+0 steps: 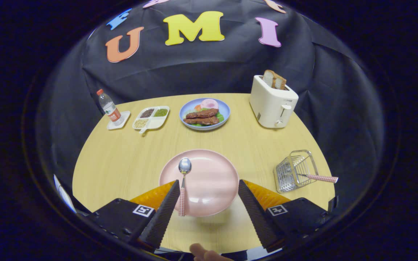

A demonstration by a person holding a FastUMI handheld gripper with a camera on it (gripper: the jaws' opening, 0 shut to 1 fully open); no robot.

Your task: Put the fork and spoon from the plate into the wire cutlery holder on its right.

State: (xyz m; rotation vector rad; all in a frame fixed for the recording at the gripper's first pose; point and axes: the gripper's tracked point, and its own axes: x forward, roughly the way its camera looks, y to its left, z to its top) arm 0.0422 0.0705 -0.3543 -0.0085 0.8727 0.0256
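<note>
One spoon (184, 177) lies on the pink plate (209, 181), bowl away from the claw (208, 188), its checked handle reaching over the plate's near rim just beside the left finger. One fork (316, 177) rests in the wire holder (295, 171) to the plate's right, handle sticking out sideways. The claw stands wide open over the near half of the plate, gripping nothing, the spoon handle just inside its left finger. Beyond on the worktop (129, 159): one blue plate of food (204, 114), one toaster (272, 100) holding two bread slices (274, 79), one divided tray (151, 117), one bottle (109, 108) on a coaster
</note>
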